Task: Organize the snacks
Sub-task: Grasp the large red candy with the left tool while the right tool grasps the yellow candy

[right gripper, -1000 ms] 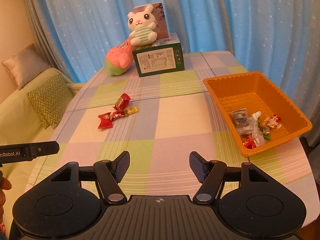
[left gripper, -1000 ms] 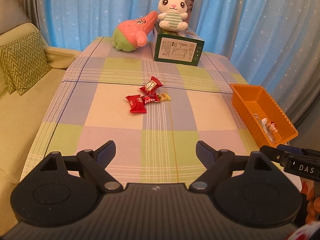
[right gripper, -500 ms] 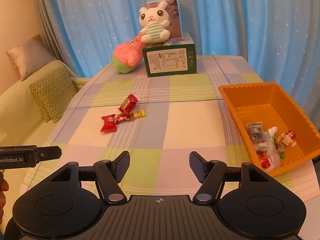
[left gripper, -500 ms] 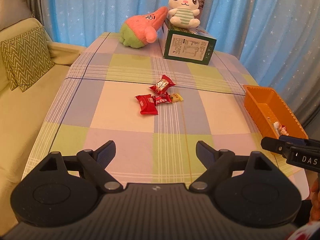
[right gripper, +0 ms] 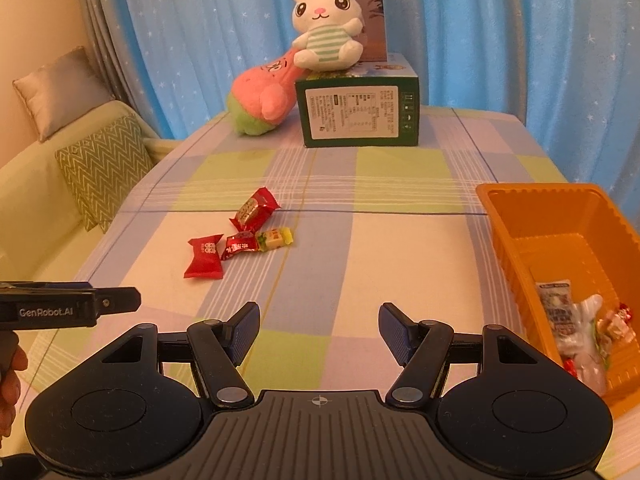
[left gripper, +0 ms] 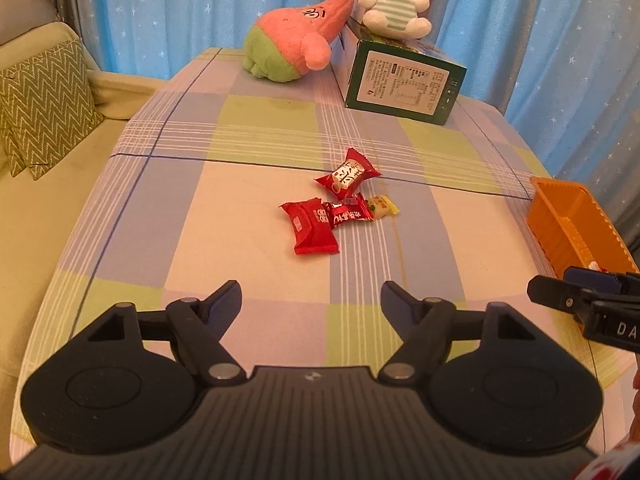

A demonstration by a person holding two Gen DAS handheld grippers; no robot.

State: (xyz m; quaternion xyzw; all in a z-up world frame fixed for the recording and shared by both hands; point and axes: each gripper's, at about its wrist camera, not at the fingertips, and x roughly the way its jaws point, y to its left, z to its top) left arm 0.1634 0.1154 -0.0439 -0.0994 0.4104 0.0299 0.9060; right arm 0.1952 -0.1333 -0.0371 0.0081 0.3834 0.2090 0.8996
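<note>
Four loose snacks lie clustered mid-table on a plaid cloth (left gripper: 248, 152) of pastel squares. The large red packet (left gripper: 310, 227) is a glossy pillow-shaped wrapper with crimped ends. A smaller red packet (left gripper: 349, 214) touches its right side. A small yellow candy (left gripper: 382, 206) lies just beside that one. A red-and-white packet (left gripper: 347, 174) sits behind them, tilted.

The orange basket (right gripper: 556, 216) is rigid ribbed plastic, rectangular, at the table's right edge, well apart from the cluster. It holds several crinkled wrappers at its near end.

The left gripper (left gripper: 311, 302) has just been closing partway; its jaws stand apart with nothing between them. The right gripper (right gripper: 319, 328) is likewise parted and empty, with ridged blue pads (right gripper: 245, 330).

At the far end stand a green cardboard box (right gripper: 358, 116), a white plush rabbit (right gripper: 326, 30) on top, and a pink-and-green plush (right gripper: 262, 100) leaning against it.
</note>
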